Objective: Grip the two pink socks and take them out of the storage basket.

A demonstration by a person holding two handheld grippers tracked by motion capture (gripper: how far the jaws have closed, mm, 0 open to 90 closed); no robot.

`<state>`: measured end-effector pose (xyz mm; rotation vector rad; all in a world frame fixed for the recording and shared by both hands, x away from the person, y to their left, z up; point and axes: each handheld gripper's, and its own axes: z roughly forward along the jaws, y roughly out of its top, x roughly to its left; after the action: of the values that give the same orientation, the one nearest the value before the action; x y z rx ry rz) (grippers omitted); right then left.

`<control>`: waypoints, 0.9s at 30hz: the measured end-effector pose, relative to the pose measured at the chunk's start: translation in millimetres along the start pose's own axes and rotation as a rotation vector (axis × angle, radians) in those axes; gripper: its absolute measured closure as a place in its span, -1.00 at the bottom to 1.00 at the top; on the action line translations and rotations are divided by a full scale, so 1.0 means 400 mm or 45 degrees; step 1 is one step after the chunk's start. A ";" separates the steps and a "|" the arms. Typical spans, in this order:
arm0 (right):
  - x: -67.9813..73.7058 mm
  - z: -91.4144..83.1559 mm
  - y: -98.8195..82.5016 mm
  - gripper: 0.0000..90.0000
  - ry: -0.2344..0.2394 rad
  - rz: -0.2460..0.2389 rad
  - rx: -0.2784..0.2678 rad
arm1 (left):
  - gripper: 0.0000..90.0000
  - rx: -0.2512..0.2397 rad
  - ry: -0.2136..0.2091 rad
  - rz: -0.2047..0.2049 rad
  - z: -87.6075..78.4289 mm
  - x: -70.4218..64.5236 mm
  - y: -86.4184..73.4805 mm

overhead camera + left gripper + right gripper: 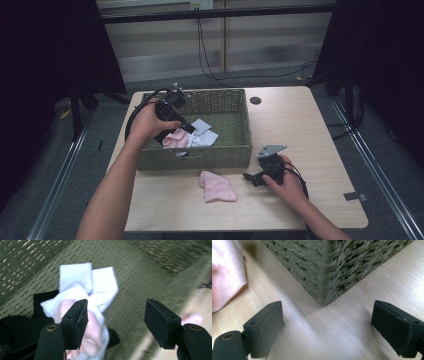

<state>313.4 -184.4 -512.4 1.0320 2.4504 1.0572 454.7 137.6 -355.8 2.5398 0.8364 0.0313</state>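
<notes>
We have our left gripper over the basket, jaws apart around nothing, the pink and white cloths lying just beneath them on the basket floor. Our right gripper rests on the worktop, jaws apart, beside 1 pink cloth. We should lift the left clear without snagging fabric, then close the right on that cloth's thick fold.

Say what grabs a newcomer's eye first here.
The green woven basket at the table's middle, with pink and white cloths piled inside. The left claw hangs open over that pile. Another pink cloth lies on the table in front of the basket, with the right claw open beside it.
</notes>
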 end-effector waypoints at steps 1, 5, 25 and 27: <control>0.000 0.000 0.000 -0.78 0.000 0.000 0.000 | -0.23 0.010 0.012 -0.031 0.014 0.017 -0.007; 0.000 0.000 0.000 -0.78 0.000 -0.001 0.000 | -0.30 0.022 0.051 -0.101 0.052 0.063 -0.031; 0.000 0.000 0.000 -0.78 0.001 -0.002 -0.001 | 0.71 0.275 0.026 -0.202 0.138 0.117 -0.076; 0.000 0.000 0.000 -0.78 0.000 0.000 0.000 | 0.73 0.276 0.023 -0.208 0.119 0.113 -0.069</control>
<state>313.4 -184.4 -512.4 1.0318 2.4506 1.0576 484.0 162.7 -415.7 2.6632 1.1056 -0.0932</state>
